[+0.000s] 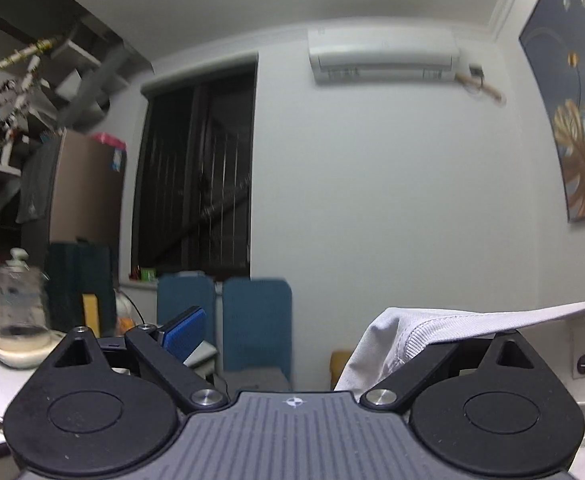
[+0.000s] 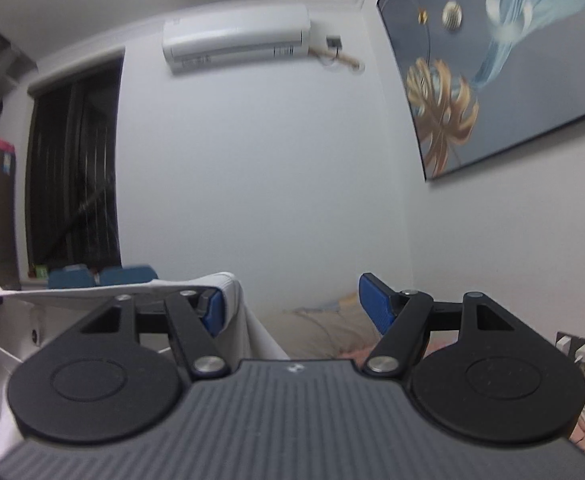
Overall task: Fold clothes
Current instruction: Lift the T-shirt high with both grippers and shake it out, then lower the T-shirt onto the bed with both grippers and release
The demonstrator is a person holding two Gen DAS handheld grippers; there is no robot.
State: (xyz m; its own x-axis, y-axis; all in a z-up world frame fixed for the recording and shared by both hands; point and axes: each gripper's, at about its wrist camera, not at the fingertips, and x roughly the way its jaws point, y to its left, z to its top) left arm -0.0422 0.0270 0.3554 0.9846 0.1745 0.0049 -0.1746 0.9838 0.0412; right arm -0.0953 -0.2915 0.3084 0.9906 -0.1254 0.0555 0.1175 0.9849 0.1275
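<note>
A white garment (image 1: pixel 472 320) hangs stretched between the two grippers, held up in the air facing the wall. In the left wrist view my left gripper (image 1: pixel 292 336) is open; its left blue pad (image 1: pixel 184 332) is bare, and the ribbed edge of the garment drapes over and hides the right finger. In the right wrist view the white garment (image 2: pixel 92 292) lies across the left finger and falls down the left side. My right gripper (image 2: pixel 296 308) is open too, and its right blue pad (image 2: pixel 376 304) has nothing on it.
Ahead are a pale wall with an air conditioner (image 1: pixel 384 56), a dark window (image 1: pixel 196 168) and a large painting (image 2: pixel 512 60). A glass kettle (image 1: pixel 12 312) stands on a white table at the left. Blue chairs (image 1: pixel 256 320) sit below. Wall sockets (image 2: pixel 580 352) are at the lower right.
</note>
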